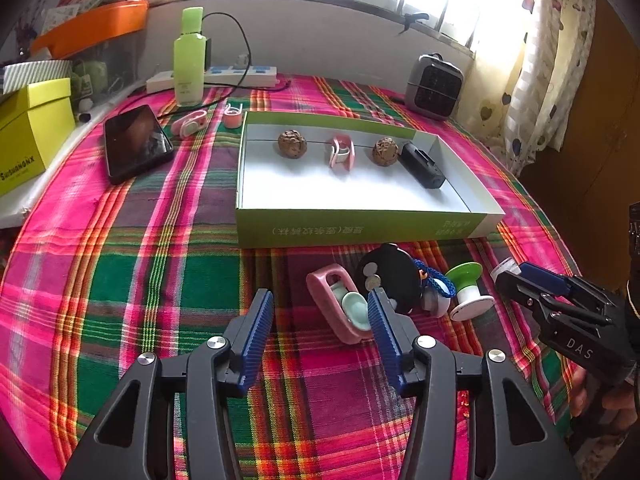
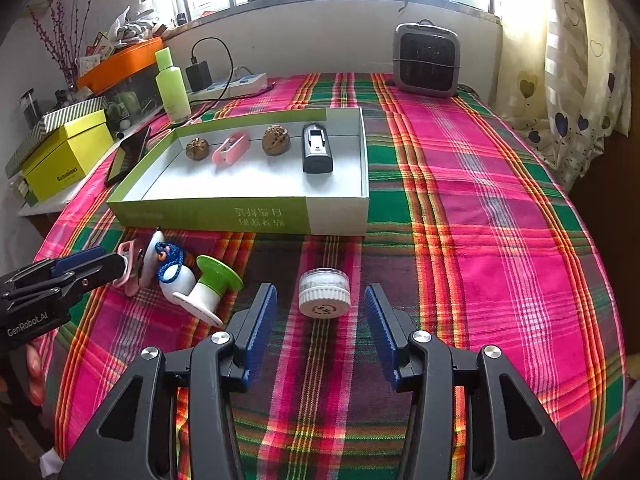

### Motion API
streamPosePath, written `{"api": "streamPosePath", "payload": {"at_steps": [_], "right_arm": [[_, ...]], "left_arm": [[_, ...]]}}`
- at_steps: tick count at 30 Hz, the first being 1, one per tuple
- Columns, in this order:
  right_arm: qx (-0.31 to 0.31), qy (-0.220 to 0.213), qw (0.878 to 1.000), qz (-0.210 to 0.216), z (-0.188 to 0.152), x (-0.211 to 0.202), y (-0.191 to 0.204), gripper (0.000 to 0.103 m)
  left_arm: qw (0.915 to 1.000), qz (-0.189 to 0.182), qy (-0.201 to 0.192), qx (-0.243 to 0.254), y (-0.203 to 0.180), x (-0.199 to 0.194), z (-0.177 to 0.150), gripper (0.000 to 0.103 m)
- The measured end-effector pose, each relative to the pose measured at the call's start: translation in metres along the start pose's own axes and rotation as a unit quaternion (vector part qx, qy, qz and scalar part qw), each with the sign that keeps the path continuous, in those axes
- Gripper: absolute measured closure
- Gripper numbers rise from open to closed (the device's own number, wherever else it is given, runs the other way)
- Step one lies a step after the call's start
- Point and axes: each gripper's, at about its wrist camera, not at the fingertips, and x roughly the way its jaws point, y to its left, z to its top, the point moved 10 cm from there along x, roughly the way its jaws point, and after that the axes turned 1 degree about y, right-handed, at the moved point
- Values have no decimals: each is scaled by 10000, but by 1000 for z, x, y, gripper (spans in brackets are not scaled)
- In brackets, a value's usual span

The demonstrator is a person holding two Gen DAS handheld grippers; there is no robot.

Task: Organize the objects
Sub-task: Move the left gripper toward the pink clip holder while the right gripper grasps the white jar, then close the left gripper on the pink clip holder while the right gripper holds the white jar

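Note:
A shallow green-and-white box (image 1: 360, 226) lies on the plaid cloth and holds two walnuts (image 1: 293, 143), a pink clip (image 1: 342, 153) and a black device (image 1: 422, 165). In front of it lie a pink clip with a mint insert (image 1: 340, 308), a black round item (image 1: 390, 280), a blue cord (image 1: 438, 282) and a green-and-white spool (image 1: 470, 288). My left gripper (image 1: 320, 296) is open, the pink clip just ahead between its fingers, untouched. My right gripper (image 2: 320, 289) is open around a small white jar (image 2: 324, 294), with gaps on both sides.
A phone (image 1: 136, 142), two more pink clips (image 1: 192, 122) and a green bottle (image 1: 188, 56) lie left of the box. A power strip (image 1: 224, 76) and a small heater (image 2: 426, 58) stand at the back. A yellow box (image 1: 30, 132) sits off the left edge.

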Motion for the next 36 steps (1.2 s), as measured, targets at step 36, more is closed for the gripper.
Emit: {"api": "streamPosePath", "payload": {"at_steps": [36], "right_arm": [[-126, 48, 9999, 16, 1, 4, -1, 74]], "left_arm": [[10000, 32, 35, 20, 4, -1, 0, 55]]}}
